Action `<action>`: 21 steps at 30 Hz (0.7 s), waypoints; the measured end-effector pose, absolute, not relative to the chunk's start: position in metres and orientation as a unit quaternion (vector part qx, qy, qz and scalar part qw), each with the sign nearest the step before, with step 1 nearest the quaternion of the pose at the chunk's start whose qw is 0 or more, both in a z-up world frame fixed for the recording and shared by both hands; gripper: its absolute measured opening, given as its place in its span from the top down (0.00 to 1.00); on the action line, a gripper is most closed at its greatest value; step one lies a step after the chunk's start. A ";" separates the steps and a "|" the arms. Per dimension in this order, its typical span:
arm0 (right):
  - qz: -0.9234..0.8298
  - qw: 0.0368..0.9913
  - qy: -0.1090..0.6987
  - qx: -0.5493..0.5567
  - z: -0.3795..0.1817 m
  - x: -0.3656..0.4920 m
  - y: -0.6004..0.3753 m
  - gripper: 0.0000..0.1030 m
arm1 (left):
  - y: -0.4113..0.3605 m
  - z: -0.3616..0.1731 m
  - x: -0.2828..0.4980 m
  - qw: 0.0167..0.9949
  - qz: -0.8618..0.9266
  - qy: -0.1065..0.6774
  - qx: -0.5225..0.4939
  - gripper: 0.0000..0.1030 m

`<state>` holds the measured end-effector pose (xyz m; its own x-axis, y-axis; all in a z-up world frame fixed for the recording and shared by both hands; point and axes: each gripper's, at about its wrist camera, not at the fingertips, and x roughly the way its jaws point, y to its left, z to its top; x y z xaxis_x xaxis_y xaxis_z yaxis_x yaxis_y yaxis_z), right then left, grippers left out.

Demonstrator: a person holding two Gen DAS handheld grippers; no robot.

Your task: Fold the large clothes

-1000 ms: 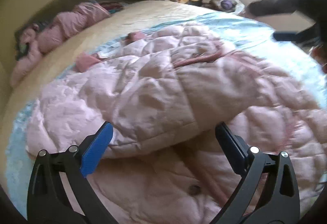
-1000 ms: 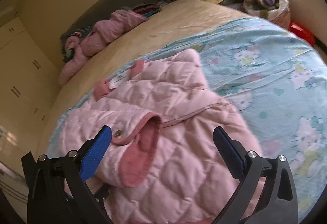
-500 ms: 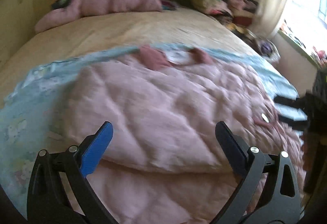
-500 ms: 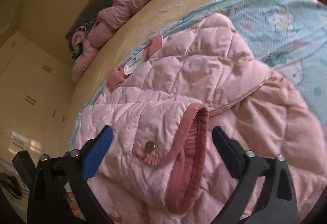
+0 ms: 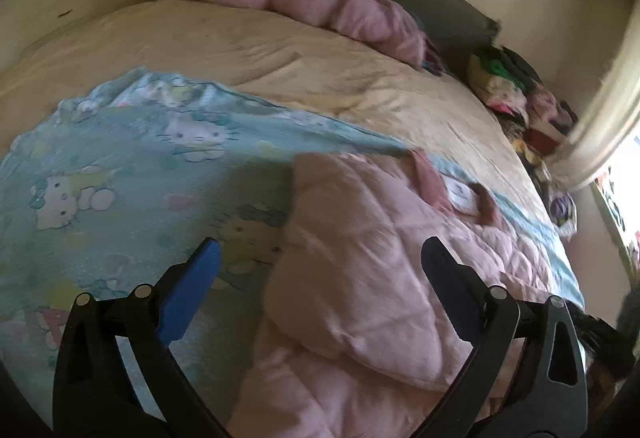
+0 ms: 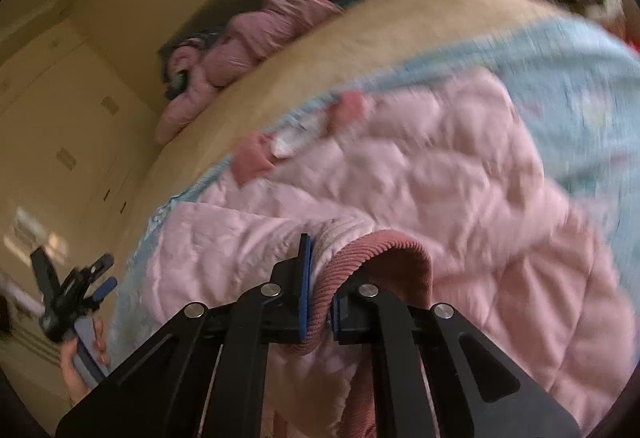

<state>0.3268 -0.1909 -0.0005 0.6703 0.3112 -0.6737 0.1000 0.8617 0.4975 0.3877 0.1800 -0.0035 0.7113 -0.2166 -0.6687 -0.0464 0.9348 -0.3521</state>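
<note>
A pink quilted jacket (image 5: 360, 270) lies partly folded on a light blue cartoon-print sheet (image 5: 132, 166) on the bed. It also shows in the right wrist view (image 6: 432, 174). My left gripper (image 5: 320, 266) is open and empty, hovering over the jacket's left edge. My right gripper (image 6: 318, 302) is shut on the jacket's dark pink ribbed sleeve cuff (image 6: 372, 250). The left gripper also shows far left in the right wrist view (image 6: 76, 294).
A cream bedspread (image 5: 248, 50) covers the far half of the bed. A bunched pink garment (image 5: 320, 2) lies by the grey headboard. A pile of mixed clothes (image 5: 516, 94) sits at the far right corner, next to a curtain (image 5: 604, 110).
My right gripper went down onto the sleeve cuff and shut on it. My left gripper swung left, off the jacket's middle to its left edge, staying open.
</note>
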 end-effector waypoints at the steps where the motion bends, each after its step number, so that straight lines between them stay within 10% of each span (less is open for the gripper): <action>1: 0.064 0.886 0.393 0.238 0.010 0.328 -0.187 0.94 | 0.186 -0.004 0.389 0.908 -0.043 0.376 -0.182 0.09; 11: 0.072 0.944 0.299 0.119 0.109 0.357 -0.184 0.95 | 0.183 -0.008 0.397 0.909 -0.041 0.371 -0.184 0.09; 21: 0.014 0.935 0.340 0.102 0.056 0.386 -0.198 0.95 | 0.137 -0.013 0.398 0.918 -0.092 0.357 -0.143 0.18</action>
